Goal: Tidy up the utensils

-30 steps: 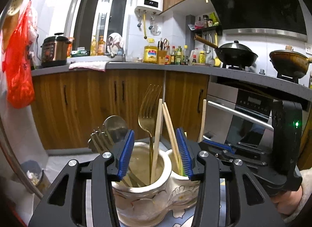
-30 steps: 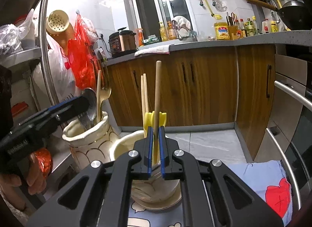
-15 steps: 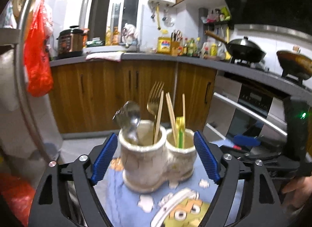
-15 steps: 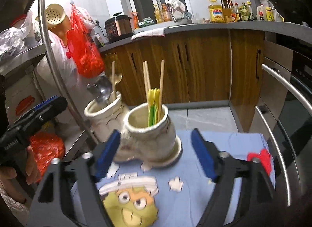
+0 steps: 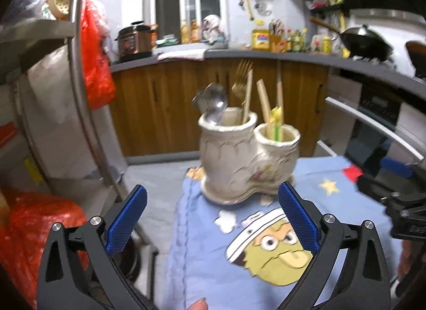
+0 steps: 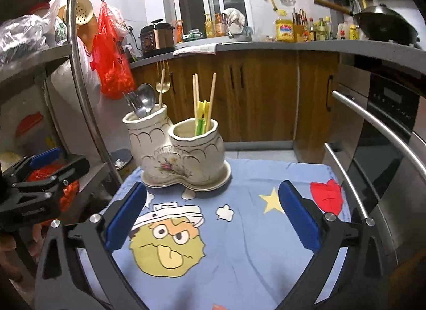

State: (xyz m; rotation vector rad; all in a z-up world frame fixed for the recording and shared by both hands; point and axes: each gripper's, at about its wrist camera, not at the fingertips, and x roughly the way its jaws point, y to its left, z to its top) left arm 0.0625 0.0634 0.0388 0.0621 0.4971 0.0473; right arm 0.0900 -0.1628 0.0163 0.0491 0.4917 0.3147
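A cream ceramic holder (image 5: 239,160) (image 6: 183,155) with two joined cups stands on a blue cartoon cloth (image 6: 239,230). Its left cup holds spoons (image 6: 146,99), forks, a gold fork (image 5: 241,75) and one wooden chopstick. The right cup holds wooden chopsticks (image 6: 196,91) and yellow-green sticks (image 6: 201,120). My left gripper (image 5: 212,198) hangs short of the holder, its jaws opening with nothing between them. My right gripper (image 6: 213,192) is also back from the holder, its jaws opening and bare. The left gripper (image 6: 45,176) shows at the left edge of the right wrist view.
A steel rack pole (image 6: 80,96) and shelves rise on the left, with red plastic bags (image 6: 111,51) hanging and lying there. An oven (image 6: 386,134) with bar handles stands to the right. Wooden cabinets (image 6: 266,96) under a grey counter lie behind.
Both grippers pulled back from the holder and spread wide. The right one let go of a wooden chopstick, which now stands in the right cup. The left one left the left cup's utensils.
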